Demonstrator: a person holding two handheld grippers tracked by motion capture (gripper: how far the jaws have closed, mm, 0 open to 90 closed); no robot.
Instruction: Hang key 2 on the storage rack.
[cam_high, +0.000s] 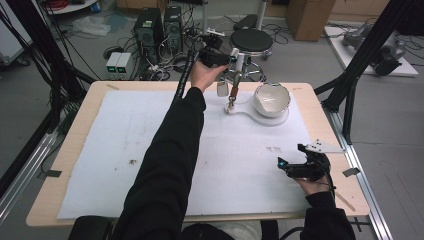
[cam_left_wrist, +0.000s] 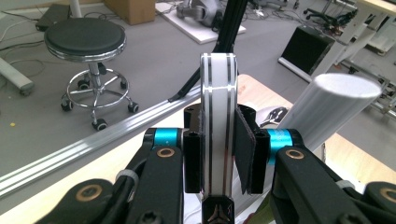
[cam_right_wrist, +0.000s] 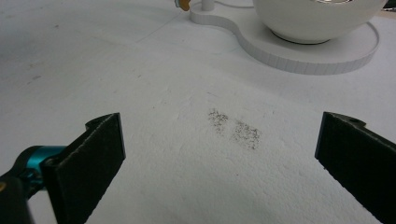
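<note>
One white disc (cam_left_wrist: 217, 126) clamped upright between left hand-held gripper (cam_left_wrist: 219, 154) pads.

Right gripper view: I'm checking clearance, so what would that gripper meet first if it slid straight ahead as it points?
Probably the flat white stand base under the round white bowl, past bare white mat; depth is uncertain.

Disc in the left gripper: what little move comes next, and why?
Probably carry the disc slowly toward the bowl: the left gripper is shut on it, up near the table's far edge, and the right gripper is open.
</note>
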